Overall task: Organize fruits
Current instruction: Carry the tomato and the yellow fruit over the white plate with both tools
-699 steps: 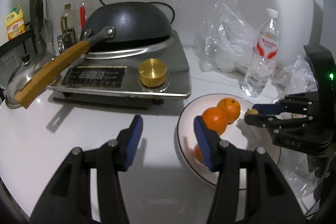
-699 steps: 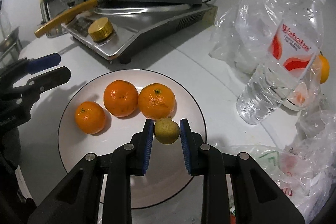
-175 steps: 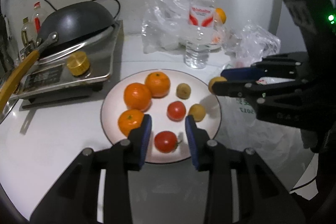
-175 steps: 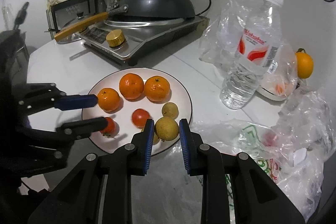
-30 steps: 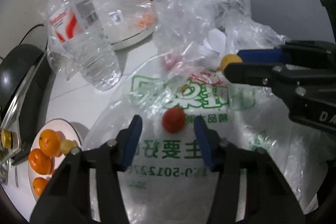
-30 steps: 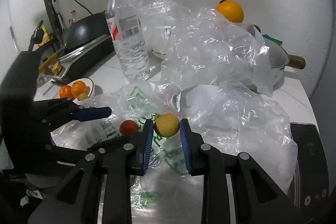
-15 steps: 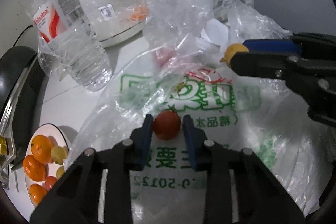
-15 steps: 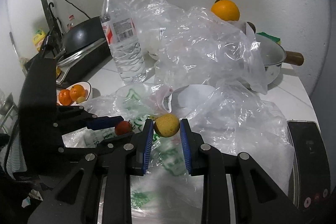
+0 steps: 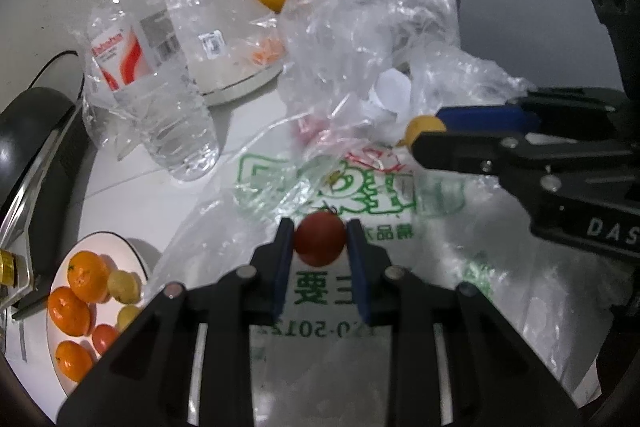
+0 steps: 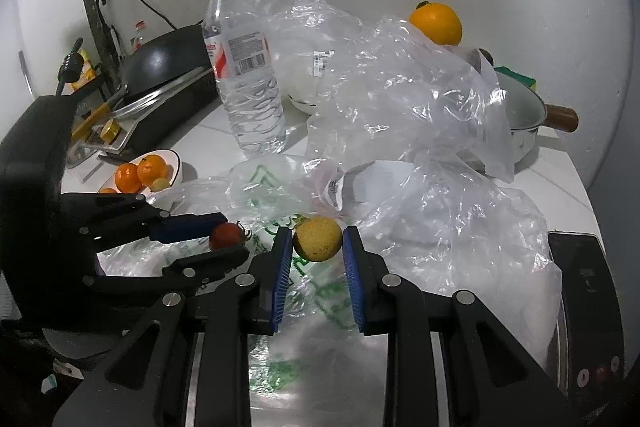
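A small red tomato (image 9: 320,241) and a round yellow fruit (image 10: 318,238) are each pinched above the printed plastic bag (image 9: 360,211).

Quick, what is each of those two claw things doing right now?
Left gripper: its jaws have just closed on a small red tomato, above the plastic bag.
Right gripper: closed on a yellow-green round fruit.

Crumpled plastic bags (image 10: 400,99) crowd ahead, water bottle (image 10: 246,79) upright beside — bare counter (image 9: 132,203) leftward
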The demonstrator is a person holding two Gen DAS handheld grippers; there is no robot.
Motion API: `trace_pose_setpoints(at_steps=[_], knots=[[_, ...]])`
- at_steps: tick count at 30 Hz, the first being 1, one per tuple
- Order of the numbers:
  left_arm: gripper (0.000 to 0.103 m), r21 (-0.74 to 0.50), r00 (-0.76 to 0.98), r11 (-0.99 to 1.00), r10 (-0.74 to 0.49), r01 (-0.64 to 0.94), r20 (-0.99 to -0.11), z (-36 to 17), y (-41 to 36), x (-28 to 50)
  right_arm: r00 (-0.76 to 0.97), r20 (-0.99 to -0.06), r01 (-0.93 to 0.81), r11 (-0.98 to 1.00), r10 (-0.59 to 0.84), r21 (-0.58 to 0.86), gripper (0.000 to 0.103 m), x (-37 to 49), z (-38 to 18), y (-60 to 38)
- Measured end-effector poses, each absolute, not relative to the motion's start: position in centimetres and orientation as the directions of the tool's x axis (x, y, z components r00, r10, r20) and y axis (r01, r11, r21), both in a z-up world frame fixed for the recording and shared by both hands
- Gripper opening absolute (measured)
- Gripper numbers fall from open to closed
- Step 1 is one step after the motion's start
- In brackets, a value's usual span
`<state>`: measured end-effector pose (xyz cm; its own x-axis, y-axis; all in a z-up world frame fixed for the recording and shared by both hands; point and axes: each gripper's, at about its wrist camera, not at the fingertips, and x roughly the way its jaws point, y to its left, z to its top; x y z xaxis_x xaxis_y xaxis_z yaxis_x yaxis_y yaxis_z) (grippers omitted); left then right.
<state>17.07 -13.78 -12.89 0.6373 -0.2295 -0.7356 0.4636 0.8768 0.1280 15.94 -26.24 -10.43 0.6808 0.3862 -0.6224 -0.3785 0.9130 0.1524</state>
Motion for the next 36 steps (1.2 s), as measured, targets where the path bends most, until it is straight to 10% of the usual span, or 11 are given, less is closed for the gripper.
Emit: trace_pose_setpoints(at_steps=[36], knots=[[0.028,0.038,0.750,0.935,-0.257,0.351,-0.609,-8.3,-1.4,9.2,0.673,-0.618,-0.504,0.864,0.406,0.018,0.028,11.0,-6.5,-14.7]])
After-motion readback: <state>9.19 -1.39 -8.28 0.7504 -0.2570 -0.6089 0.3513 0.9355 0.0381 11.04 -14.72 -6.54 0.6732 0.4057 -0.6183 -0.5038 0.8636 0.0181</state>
